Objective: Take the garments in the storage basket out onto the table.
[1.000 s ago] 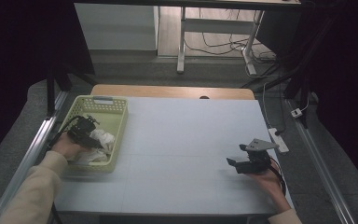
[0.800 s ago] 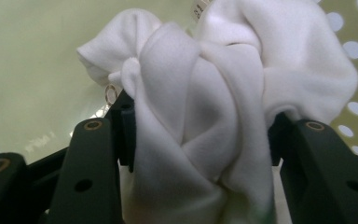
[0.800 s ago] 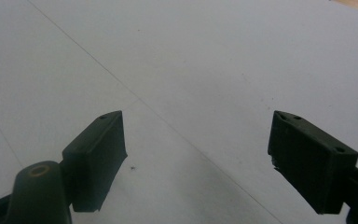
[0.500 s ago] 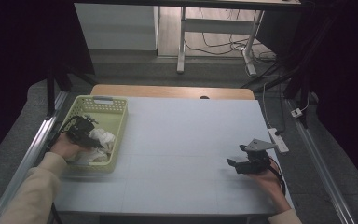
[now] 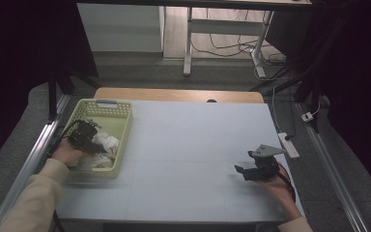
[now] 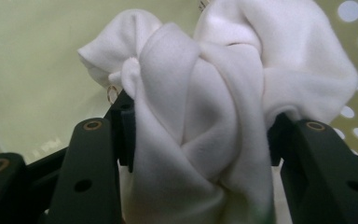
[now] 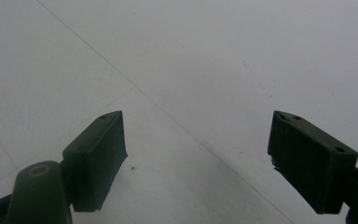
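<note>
White fleece-like cloth (image 6: 200,126), bunched and twisted, is pinched between both jaws of the left tongs (image 6: 198,135); the pads press into its folds on either side. The cloth lies inside the pale green perforated basket (image 5: 121,112) at the left edge of the table (image 5: 193,145), with the left hand (image 5: 67,152) reaching in over the near rim. More white fabric sits under and beside the held bundle; whether it is one piece or several cannot be settled from the high view.

The right tongs (image 7: 196,154) stand wide apart with nothing between them, held over the bare table surface well away from the basket.

Judgement: the step in hand is lifting the cloth out of the basket. The grip takes a thick gather, which should hold, but loose tails may drag or catch on the basket wall. Lift straight up until the trailing fabric clears the rim, then carry across. If the basket rises with the cloth, the free tongs should steady its rim
</note>
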Action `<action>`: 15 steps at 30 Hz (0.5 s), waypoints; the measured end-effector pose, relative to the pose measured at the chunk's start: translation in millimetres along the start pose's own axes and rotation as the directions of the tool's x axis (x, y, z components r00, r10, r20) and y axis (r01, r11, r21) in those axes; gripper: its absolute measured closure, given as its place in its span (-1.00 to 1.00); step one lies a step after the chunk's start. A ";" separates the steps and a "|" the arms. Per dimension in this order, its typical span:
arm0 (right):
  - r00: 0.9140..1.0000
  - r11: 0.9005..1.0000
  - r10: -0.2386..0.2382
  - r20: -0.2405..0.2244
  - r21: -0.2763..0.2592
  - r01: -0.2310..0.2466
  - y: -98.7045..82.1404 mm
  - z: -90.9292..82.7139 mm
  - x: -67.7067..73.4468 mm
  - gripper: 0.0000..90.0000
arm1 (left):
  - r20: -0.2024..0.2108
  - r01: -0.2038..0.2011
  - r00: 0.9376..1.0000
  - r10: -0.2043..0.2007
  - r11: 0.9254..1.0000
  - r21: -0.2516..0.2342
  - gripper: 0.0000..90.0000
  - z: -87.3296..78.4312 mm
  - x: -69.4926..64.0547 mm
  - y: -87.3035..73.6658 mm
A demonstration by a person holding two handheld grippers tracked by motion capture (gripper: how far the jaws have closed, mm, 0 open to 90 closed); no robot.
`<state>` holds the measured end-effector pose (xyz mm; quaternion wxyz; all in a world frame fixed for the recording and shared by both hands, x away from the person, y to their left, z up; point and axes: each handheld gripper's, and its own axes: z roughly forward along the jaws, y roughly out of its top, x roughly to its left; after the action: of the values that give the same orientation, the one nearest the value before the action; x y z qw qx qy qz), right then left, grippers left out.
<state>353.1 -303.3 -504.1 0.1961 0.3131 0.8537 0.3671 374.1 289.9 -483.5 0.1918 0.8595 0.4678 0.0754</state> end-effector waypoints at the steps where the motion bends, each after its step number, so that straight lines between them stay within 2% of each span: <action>1: 1.000 1.000 0.001 0.002 0.005 -0.001 -0.2 0.6 0.3 -0.58 | -0.001 0.000 1.000 0.000 1.000 -0.001 0.04 0.0 -0.2 -0.2; 15: 1.000 1.000 -0.003 0.007 0.021 0.002 -1.1 3.5 1.3 -0.58 | -0.017 -0.020 1.000 0.020 1.000 -0.015 0.04 -1.8 -5.3 1.4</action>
<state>353.7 -301.3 -507.3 0.1964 0.3154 0.8572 0.3565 371.7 285.2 -481.1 0.1937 0.8618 0.4604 0.0884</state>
